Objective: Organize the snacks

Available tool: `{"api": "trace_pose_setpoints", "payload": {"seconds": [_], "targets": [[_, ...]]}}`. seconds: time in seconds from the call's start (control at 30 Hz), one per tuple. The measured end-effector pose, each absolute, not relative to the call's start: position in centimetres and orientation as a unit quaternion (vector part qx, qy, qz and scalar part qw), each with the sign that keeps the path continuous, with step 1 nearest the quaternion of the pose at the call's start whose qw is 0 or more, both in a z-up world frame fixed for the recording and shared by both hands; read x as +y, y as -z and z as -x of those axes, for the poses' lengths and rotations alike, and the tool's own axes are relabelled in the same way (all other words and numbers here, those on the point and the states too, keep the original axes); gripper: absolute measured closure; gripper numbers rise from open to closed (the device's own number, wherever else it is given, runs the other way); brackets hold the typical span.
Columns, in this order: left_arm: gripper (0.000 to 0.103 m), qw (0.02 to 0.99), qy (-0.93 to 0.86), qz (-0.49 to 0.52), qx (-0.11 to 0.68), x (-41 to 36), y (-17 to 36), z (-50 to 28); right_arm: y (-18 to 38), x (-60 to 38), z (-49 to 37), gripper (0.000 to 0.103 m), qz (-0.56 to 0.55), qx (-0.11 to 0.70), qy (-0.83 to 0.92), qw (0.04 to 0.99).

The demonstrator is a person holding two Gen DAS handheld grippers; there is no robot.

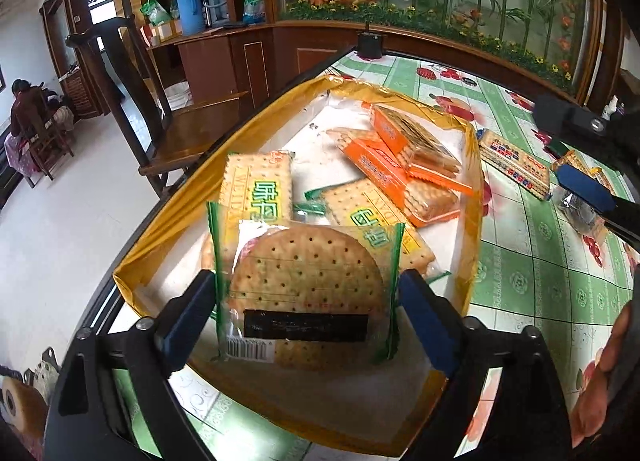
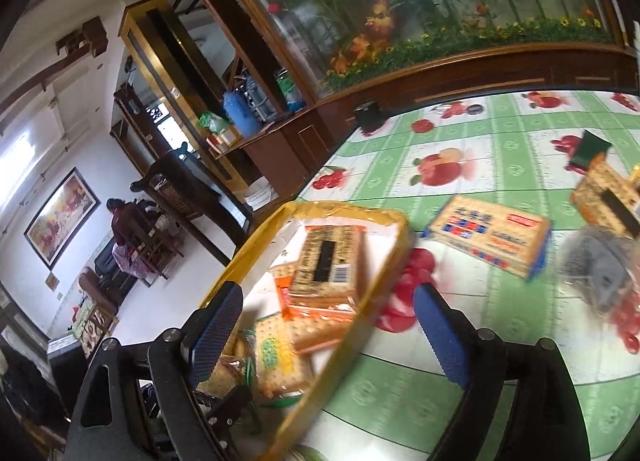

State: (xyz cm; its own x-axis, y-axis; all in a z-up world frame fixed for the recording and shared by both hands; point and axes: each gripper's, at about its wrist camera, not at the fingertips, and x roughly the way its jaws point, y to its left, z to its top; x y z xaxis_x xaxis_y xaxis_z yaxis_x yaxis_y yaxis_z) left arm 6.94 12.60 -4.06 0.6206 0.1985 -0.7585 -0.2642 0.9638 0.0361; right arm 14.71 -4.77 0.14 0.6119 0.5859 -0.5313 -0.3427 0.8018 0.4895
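2 grippers of mine hang over the tray [image 1: 472, 165]. My left gripper [image 1: 308, 301] is spread around a round cracker pack [image 1: 304, 281], pads clear. My right gripper [image 2: 328, 333] gapes empty above the tray's rim.

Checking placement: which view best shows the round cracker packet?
The left wrist view: the round cracker packet fills the centre, sharp, between open jaws over the yellow tray. The right wrist view shows only a blurred sliver of it behind the finger.

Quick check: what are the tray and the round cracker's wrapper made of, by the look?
Tray: looks like cardboard lined white, rim covered in shiny gold foil that creases and glints. Round cracker's wrapper: thin clear plastic film, glossy, with green serrated sealed ends; the cracker shows through it.
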Motion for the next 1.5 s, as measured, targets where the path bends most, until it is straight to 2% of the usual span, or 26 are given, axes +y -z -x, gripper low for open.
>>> {"api": "trace_pose_setpoints", "payload": {"seconds": [0.07, 0.3, 0.6, 1.03, 1.5], "targets": [[0.000, 0.900, -0.128, 0.041, 0.415, 12.4, 3.9, -6.7, -0.2, -5.9, -14.4, 0.014, -0.177, 0.354, -0.258, 0.881], [0.000, 0.913, -0.128, 0.041, 0.386, 11.1, 1.6, -5.7, -0.6, -10.7, -12.7, 0.014, -0.191, 0.340, -0.229, 0.892], [0.000, 0.928, -0.087, 0.032, 0.362, 7.1, -0.3, -6.2, -1.2, -18.6, -10.6, 0.008, -0.175, 0.318, -0.153, 0.919], [0.000, 0.921, -0.008, 0.019, 0.389, -1.0, -0.2, -10.9, -0.9, -28.1, -9.5, 0.006, -0.158, 0.306, -0.064, 0.937], [0.000, 0.892, -0.026, 0.114, 0.437, -2.2, 1.9, -18.4, 0.5, -29.4, -13.2, 0.006, -0.094, 0.298, -0.037, 0.949]]}}
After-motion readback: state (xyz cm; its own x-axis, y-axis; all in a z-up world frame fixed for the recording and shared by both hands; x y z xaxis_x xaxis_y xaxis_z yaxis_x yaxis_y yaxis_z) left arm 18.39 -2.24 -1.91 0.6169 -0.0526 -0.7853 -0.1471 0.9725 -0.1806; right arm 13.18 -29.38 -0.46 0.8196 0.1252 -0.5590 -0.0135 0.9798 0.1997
